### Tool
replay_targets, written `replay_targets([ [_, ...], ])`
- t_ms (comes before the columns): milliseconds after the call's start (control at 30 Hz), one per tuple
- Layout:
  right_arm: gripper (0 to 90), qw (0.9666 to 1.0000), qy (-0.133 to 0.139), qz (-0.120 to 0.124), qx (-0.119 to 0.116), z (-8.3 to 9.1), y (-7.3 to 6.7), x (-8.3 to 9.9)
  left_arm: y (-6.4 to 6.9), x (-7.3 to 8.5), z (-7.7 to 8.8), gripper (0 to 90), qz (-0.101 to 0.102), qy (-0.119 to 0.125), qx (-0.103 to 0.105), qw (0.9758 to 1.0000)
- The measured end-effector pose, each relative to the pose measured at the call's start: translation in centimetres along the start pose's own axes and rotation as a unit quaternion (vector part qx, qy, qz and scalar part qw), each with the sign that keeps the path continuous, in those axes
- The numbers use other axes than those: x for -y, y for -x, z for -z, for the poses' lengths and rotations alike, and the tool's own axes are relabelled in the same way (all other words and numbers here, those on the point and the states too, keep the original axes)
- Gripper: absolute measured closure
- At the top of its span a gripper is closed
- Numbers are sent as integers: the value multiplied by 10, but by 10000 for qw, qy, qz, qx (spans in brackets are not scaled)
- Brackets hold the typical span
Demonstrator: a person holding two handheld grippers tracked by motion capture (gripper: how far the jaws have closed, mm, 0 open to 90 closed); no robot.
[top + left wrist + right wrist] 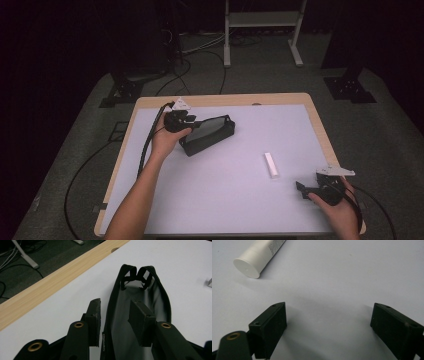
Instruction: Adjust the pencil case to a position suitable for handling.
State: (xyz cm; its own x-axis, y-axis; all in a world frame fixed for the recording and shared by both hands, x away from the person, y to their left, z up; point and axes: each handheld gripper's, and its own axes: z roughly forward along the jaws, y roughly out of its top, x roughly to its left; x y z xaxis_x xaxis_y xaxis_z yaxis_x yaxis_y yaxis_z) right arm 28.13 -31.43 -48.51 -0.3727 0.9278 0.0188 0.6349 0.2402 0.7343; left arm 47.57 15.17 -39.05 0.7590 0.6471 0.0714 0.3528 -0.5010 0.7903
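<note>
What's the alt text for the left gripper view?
The left gripper is open over the side wall of a black pouch, one finger outside on the white mat, the other inside the pouch's open mouth. The table's wooden edge runs behind.

Table [220,200] with white top and wooden edge, dark floor around. Left hand [165,140] at far left of table, holding left gripper [187,120] against near end of black pouch [210,132]; pouch lying aslant, mouth open. White tube [271,165] lying alone right of centre, well apart from pouch. Right hand [340,207] at near right corner, right gripper [303,189] low over table, pointing left, near tube but apart. Cables trailing off the table
</note>
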Motion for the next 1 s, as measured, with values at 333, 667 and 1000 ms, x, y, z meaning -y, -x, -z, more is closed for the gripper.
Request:
replay_targets([
  [333,124,10000,1,-3,-2,0,0,0,-3,-4,-21,628,32,-79,-46,10000],
  [667,124,10000,1,-2,-3,0,0,0,-4,-1,-38,682,203,-210,11,9996],
  [1000,124,10000,1,-3,-4,0,0,0,-9,5,-46,810,374,-326,159,9986],
])
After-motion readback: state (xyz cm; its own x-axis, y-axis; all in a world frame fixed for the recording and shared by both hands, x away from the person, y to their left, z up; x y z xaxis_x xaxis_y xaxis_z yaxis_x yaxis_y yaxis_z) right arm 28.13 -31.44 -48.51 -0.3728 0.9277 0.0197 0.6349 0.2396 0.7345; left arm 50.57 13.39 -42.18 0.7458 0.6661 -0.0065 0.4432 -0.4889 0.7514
